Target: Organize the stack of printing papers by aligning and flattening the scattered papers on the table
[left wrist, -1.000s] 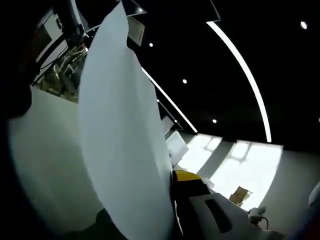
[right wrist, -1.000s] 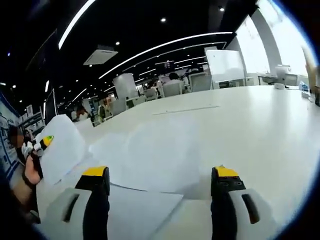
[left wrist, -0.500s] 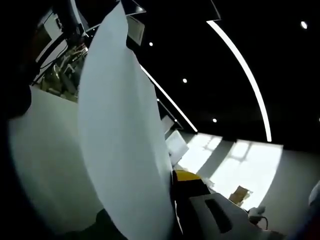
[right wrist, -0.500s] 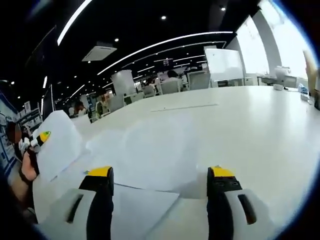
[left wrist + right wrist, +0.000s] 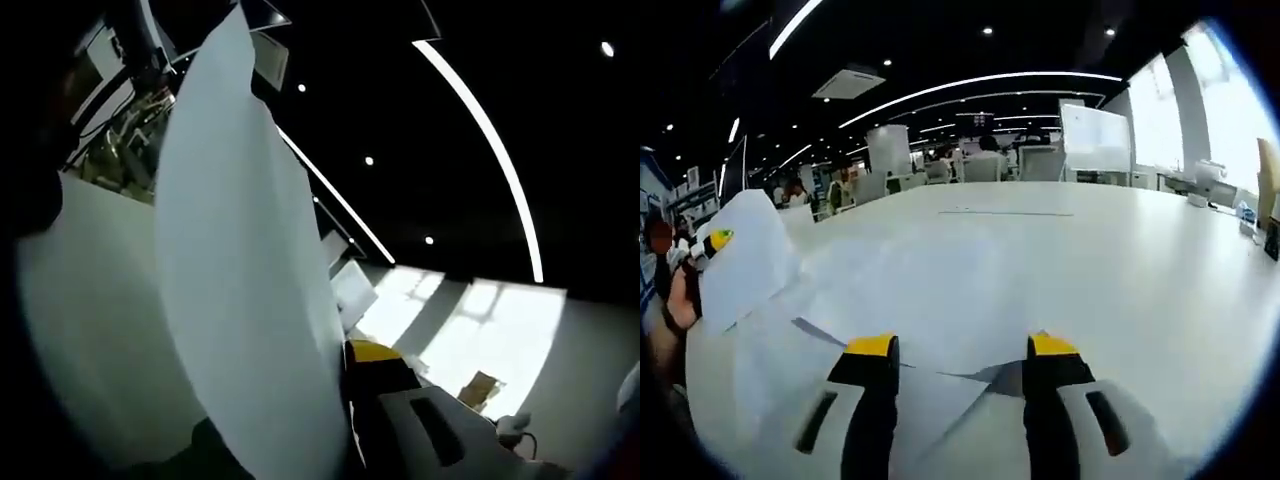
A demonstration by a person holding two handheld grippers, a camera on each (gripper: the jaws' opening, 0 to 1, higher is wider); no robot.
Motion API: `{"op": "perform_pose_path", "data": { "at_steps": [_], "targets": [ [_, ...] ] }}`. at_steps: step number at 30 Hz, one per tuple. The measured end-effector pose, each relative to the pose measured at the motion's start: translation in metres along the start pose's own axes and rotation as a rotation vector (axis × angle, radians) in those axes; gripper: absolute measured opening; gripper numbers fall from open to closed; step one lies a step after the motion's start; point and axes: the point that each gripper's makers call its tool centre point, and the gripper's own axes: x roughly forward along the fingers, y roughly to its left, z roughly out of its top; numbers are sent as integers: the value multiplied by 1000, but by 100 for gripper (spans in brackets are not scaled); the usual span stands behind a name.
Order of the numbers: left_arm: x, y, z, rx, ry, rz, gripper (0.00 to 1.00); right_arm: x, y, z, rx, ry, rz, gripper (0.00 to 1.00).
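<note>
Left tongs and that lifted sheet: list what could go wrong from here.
1. The left tongs pinch one sheet near its edge and it bows; it may crease or slip free.
2. The right tongs sit open, low over overlapping papers on the table; closing here may buckle a raised edge.
3. Pushing forward could scatter the loose papers further.

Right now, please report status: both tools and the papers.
Left tool shut on raised sheet. Right tool open, low over scattered papers on table. Nothing in the way.
</note>
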Motion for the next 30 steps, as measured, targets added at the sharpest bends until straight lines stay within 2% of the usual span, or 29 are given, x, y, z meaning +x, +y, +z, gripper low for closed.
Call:
{"op": "perform_pose_path", "data": {
  "at_steps": [4, 14, 30],
  "targets": [
    [-1, -1, 0, 2, -3, 1, 7, 0, -2, -1, -32, 5, -15, 34],
    [-1, 0, 1, -4, -6, -2, 7, -1, -7, 3, -55, -17, -36, 25],
    [0, 0, 1, -1, -7, -2, 7, -1, -8, 4, -72, -28, -45, 21]
  ]
}}
